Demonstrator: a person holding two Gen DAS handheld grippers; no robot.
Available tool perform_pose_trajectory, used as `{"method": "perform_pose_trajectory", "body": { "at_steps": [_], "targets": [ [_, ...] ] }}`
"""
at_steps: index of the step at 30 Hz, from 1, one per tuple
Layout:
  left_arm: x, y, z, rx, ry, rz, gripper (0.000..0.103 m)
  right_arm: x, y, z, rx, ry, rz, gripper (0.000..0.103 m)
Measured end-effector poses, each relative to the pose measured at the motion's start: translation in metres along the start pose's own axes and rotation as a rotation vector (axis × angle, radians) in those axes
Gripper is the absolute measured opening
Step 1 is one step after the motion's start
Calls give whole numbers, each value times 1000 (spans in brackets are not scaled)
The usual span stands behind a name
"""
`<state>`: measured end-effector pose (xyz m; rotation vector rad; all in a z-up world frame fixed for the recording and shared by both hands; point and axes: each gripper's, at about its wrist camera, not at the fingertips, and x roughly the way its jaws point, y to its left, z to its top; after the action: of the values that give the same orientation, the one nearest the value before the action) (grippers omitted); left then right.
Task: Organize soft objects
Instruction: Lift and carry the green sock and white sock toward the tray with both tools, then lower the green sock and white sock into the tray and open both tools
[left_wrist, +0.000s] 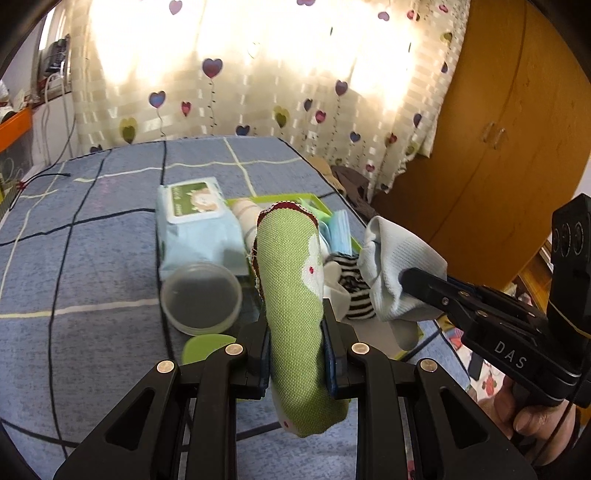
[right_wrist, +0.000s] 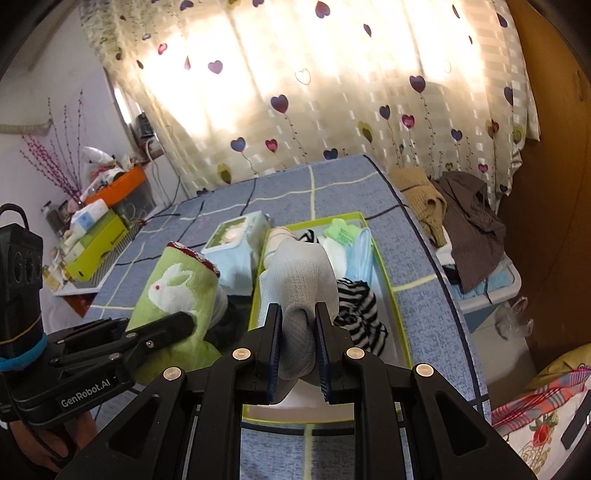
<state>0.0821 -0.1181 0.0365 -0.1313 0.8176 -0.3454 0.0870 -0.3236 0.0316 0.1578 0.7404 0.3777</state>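
Left gripper (left_wrist: 295, 354) is clamped on a green rabbit-print sock (left_wrist: 291, 302); the sock runs up and forward out of the jaws, red-trimmed cuff at the far end, toe hanging below the pads. Right gripper (right_wrist: 297, 347) is clamped on a pale grey sock (right_wrist: 299, 284), bunched between the blue pads (right_wrist: 274, 354), cuff end standing up ahead of the jaws.

Both socks are off the surface. The grey one hangs over the lime-rimmed box (right_wrist: 388, 280), directly ahead of and below the right jaws. The green one sits left of that box, beside the right jaws.

In the box beyond the right jaws: black-and-white striped sock (right_wrist: 360, 306), blue face masks (right_wrist: 360, 254), green item at the far end (right_wrist: 341, 229).

Ahead-left of the left jaws: clear round lid (left_wrist: 201, 295) and wet wipes pack (left_wrist: 195, 229) on the blue plaid bedspread (left_wrist: 92, 258).
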Motion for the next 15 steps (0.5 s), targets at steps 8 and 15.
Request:
{"method": "perform_pose_trajectory", "body": {
  "at_steps": [8, 15],
  "targets": [
    [24, -18, -7, 34, 67, -27, 23, 12, -20, -9, 25, 39, -21, 16],
    [45, -31, -12, 61, 119, -43, 23, 22, -34, -17, 32, 70, -31, 16]
  ]
}}
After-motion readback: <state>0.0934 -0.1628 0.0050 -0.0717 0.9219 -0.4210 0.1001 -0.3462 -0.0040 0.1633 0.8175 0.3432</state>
